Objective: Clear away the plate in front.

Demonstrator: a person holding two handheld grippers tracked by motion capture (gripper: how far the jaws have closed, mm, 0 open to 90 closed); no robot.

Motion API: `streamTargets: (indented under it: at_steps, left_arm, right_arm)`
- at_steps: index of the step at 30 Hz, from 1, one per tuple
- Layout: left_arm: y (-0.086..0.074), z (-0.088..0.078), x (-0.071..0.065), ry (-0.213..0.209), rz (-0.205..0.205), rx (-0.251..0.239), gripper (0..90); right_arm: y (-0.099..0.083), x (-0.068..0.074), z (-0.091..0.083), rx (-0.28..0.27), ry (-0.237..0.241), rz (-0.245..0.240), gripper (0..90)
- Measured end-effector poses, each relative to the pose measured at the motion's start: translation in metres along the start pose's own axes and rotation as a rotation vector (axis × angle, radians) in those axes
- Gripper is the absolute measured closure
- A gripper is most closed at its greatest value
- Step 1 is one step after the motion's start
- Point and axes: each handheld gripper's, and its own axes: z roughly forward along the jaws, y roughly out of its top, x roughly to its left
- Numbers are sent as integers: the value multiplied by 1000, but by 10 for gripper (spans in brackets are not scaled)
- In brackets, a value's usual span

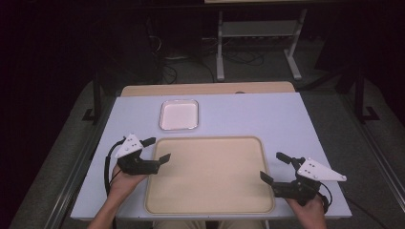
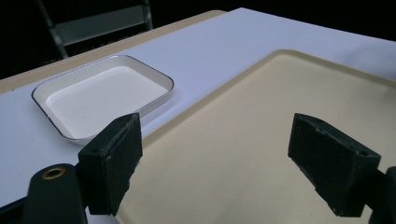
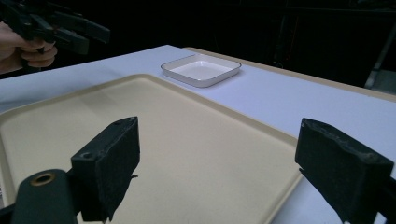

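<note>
A large beige tray [image 1: 210, 176] lies empty at the front middle of the pale table [image 1: 239, 112]. Behind it sits a small white enamel dish [image 1: 179, 114], also empty. My left gripper [image 1: 155, 150] hovers at the tray's left rim, open, nothing between its jaws. At the tray's right rim my right gripper [image 1: 274, 167] is open and empty too. In the left gripper view the white dish [image 2: 102, 95] lies ahead to the left and the beige tray [image 2: 261, 140] spreads below the jaws. The right gripper view has the tray [image 3: 177, 135] below, the dish [image 3: 201, 70] beyond, and the left gripper [image 3: 95, 35] at upper left.
A wooden strip [image 1: 205, 88] edges the table's far side. Beyond it, metal stand legs [image 1: 219, 52] and cables lie on the dark floor. Dark frame rails run along both sides of the table.
</note>
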Motion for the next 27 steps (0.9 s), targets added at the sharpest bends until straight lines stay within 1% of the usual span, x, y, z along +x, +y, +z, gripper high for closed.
streamTargets:
  at_steps: [3,6,8,11,12,13,14,16,18,22,24,25,26,27]
  left_arm:
    - [5,5,8,1,-8,-7,193]
    - [11,11,15,5,8,2,199]
    - [15,15,21,1,0,13,203]
    - [21,21,30,3,-10,5,215]
    - [25,26,35,14,-8,2,215]
    - [25,26,35,14,-8,2,219]
    - [27,30,37,20,-9,0,219]
    - [31,36,42,23,-8,8,222]
    - [35,43,47,35,-5,18,226]
    - [43,57,61,49,-23,42,226]
    - [45,63,69,47,-62,37,227]
    - [46,66,73,48,-72,40,227]
    - [48,69,77,61,-74,45,227]
    - [49,74,83,72,-90,56,231]
  right_arm:
    - [0,0,-1,-3,-2,0,131]
    - [1,-1,-1,-4,-6,-1,131]
    - [1,-1,-1,-8,-9,0,131]
    - [2,-1,-1,-8,-9,1,131]
    - [2,-1,-2,-6,-9,-2,131]
    - [2,-1,-2,-7,-10,-2,131]
    - [2,-1,-2,-7,-10,-2,131]
    - [2,-1,-1,-5,-11,-3,131]
    - [3,0,-1,-4,-12,-3,131]
    - [3,0,-1,-1,-12,-8,131]
    - [2,0,0,3,-14,-9,131]
    - [2,-1,-1,1,-16,-8,131]
    - [2,-1,-1,1,-16,-8,131]
    - [2,-2,-1,-1,-18,-4,131]
